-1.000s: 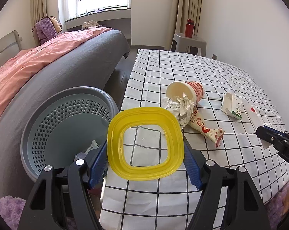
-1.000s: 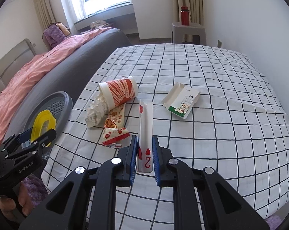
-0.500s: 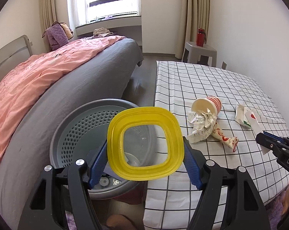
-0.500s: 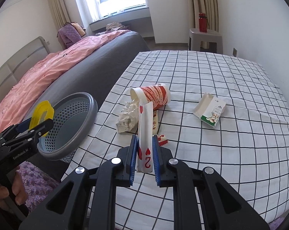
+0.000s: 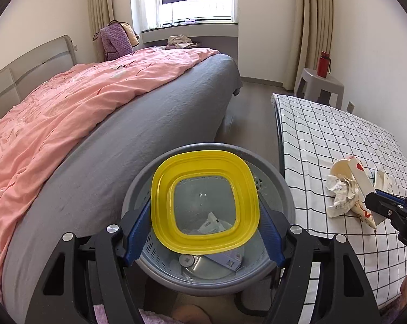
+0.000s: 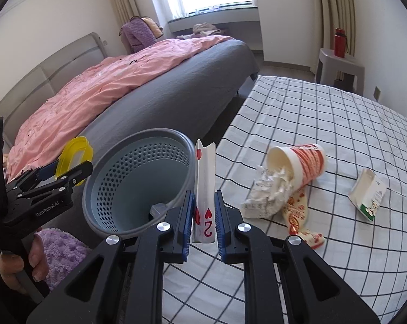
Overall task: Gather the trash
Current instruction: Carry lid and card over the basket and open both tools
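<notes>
Swinging away from the counter (image 5: 325,140), the left gripper (image 5: 204,213) now frames the grey basket (image 5: 279,186) almost dead centre in its own view, where a second ago the checked cloth filled that spot. Its jaws stand wide but clamped on the yellow lid (image 5: 203,202), one blue pad on each edge, and the lid hangs directly over the basket's mouth. Scraps already lie at the bottom. The right gripper (image 5: 387,210) pokes in at the right edge, carrying its card above the crumpled paper (image 5: 341,194).

From the right wrist view, the right gripper (image 6: 202,216) is squeezed nearly closed on a folded playing card (image 6: 204,186), a two of hearts standing upright between the pads. The basket (image 6: 138,178) has slid from the far left edge to just beyond the card's tip. The left gripper (image 6: 52,178) with the lid (image 6: 73,156) sits at the basket's left rim. Left on the counter (image 6: 325,113) are the tipped paper cup (image 6: 303,164), the crumpled paper (image 6: 268,191), a red-printed wrapper (image 6: 298,213) and a small carton (image 6: 368,194).

Both loads look ready to drop, the lid first; several pieces remain to be fetched.
</notes>
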`<state>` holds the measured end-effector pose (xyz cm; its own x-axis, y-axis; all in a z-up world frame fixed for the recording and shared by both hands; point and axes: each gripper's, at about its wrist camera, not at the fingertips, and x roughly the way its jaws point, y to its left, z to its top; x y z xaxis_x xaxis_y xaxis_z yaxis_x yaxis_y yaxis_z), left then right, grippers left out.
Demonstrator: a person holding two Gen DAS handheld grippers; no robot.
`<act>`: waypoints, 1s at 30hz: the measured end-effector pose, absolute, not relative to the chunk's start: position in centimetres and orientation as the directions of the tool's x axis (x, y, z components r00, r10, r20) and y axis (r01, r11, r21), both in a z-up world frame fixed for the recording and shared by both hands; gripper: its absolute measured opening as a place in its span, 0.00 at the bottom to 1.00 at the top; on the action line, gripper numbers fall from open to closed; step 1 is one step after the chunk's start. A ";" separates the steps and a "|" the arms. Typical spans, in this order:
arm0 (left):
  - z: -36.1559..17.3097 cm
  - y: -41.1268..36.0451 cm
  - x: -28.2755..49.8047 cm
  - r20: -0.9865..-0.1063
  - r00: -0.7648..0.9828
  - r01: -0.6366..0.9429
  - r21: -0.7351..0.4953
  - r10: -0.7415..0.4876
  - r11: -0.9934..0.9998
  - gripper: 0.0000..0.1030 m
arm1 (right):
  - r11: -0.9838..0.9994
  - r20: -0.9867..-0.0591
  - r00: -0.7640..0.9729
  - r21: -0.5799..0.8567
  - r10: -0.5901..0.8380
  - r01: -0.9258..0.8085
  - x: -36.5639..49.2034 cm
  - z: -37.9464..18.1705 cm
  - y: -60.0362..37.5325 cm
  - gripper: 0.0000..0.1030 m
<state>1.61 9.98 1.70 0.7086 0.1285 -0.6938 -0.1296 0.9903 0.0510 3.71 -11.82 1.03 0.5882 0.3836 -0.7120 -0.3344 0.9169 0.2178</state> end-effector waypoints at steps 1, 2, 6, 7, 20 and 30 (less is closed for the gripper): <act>1.6 10.3 1.9 -0.695 0.706 -0.134 0.055 0.134 0.989 0.67 | 0.911 -0.710 0.583 0.222 0.395 -0.347 4.1 1.0 -11.2 0.16; 1.6 10.6 2.1 -0.696 0.705 -0.137 0.058 0.138 0.989 0.67 | 0.905 -0.710 0.576 0.227 0.406 -0.359 4.5 1.0 -10.7 0.16; 1.3 11.5 2.9 -0.699 0.700 -0.146 0.059 0.146 0.987 0.67 | 0.884 -0.719 0.539 0.238 0.438 -0.402 5.7 0.4 -8.1 0.16; 1.2 11.7 3.1 -0.702 0.697 -0.148 0.058 0.146 0.987 0.67 | 0.880 -0.724 0.530 0.236 0.442 -0.412 6.0 0.2 -7.5 0.16; -1.2 14.3 5.1 -0.746 0.653 -0.179 0.020 0.134 0.984 0.67 | 0.850 -0.762 0.459 0.224 0.458 -0.476 9.0 -2.3 -2.3 0.17; -1.5 15.2 6.0 -0.743 0.653 -0.199 0.017 0.145 0.980 0.67 | 0.845 -0.763 0.453 0.221 0.461 -0.488 10.3 -2.4 -0.8 0.18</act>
<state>5.95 15.20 -1.48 0.6529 0.1450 -0.7435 -0.1985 0.9799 0.0167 10.26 -0.83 -2.44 0.4525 0.4612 -0.7632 -0.4876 0.8446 0.2213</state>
